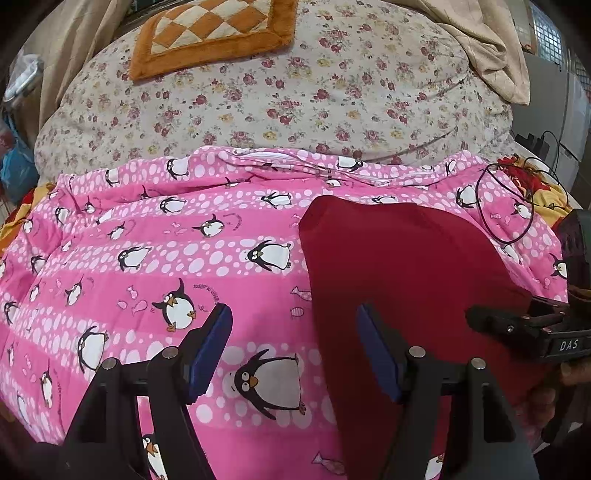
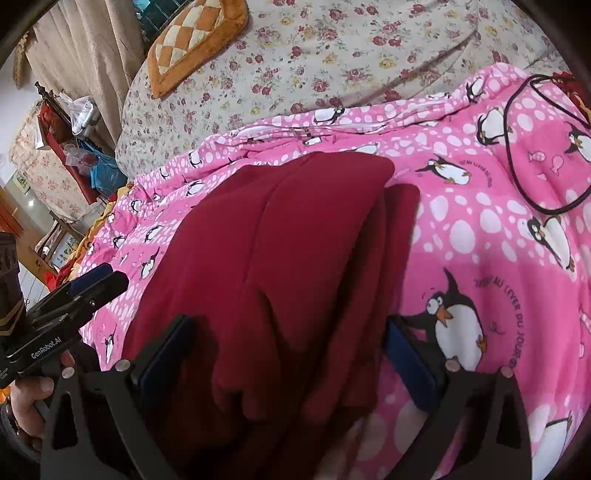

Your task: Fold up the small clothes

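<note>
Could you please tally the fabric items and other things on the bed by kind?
Dark red garment: 1
Pink penguin-print blanket: 1
Floral beige quilt: 1
Orange checkered cushion: 1
Thin black looped cable: 1
Total: 5

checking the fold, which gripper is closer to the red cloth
Right. The right gripper hangs open directly over the red cloth. The left gripper is open at its left edge, mostly over the pink penguin blanket.
</note>
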A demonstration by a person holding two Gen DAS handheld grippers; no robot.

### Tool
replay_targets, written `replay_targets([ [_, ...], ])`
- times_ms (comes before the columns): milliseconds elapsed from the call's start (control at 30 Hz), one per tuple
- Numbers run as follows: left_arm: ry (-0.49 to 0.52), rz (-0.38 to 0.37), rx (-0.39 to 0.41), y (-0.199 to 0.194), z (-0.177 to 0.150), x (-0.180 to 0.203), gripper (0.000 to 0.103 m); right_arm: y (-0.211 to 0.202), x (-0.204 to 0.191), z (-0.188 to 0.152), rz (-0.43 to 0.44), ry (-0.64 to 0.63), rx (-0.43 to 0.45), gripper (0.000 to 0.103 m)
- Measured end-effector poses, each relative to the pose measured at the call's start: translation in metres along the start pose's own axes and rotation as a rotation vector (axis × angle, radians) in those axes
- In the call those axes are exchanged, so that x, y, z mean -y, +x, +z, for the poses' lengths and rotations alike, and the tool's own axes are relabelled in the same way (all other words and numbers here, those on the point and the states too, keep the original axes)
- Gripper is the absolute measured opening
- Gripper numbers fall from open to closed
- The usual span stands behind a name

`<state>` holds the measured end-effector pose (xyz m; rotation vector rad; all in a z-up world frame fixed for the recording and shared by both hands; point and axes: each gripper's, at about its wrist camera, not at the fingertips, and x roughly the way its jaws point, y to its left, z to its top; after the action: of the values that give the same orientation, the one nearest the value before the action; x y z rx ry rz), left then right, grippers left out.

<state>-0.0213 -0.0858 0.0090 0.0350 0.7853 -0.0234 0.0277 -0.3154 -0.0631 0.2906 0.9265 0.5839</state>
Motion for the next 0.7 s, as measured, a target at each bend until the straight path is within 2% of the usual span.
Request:
replay_targets([
  [67,0.001,-0.006,-0.007,0.003,-0.001,0.001,0.061,0.0,0.0,0.0,-0.001,0.0,-0.001,0.102],
  [133,-0.023,-0.055,-0.017,0.008,0.0,-0.002,0.061,0.0,0.0,0.0,-0.001,0.0,-0.005,0.102],
  [200,-0.114,-0.188,-0.063,0.022,0.002,-0.013,0.061,0.001,0.002,0.001,0.006,0.008,-0.017,0.102],
  [267,-0.232,-0.367,-0.138,0.048,0.002,-0.027,0.061,0.001,0.005,0.003,0.026,0.033,-0.019,0.102],
  [333,-0.303,-0.505,-0.183,0.068,0.002,-0.034,0.061,-0.001,0.01,0.004,0.044,0.058,-0.004,0.095],
  [367,-0.348,-0.579,-0.2,0.08,0.002,-0.039,0.064,-0.002,0.013,0.004,0.047,0.07,0.009,0.091],
  [433,-0.365,-0.628,-0.191,0.087,0.004,-0.042,0.067,-0.004,0.021,0.005,0.074,0.104,0.04,0.081],
  [500,-0.357,-0.684,-0.188,0.092,0.009,-0.04,0.073,-0.004,0.028,0.007,0.094,0.129,0.056,0.078],
  [567,-0.366,-0.72,-0.188,0.097,0.012,-0.038,0.075,-0.003,0.027,0.008,0.114,0.122,0.059,0.078],
  [700,-0.364,-0.739,-0.169,0.097,0.014,-0.039,0.074,0.0,0.024,0.008,0.135,0.093,0.052,0.077],
])
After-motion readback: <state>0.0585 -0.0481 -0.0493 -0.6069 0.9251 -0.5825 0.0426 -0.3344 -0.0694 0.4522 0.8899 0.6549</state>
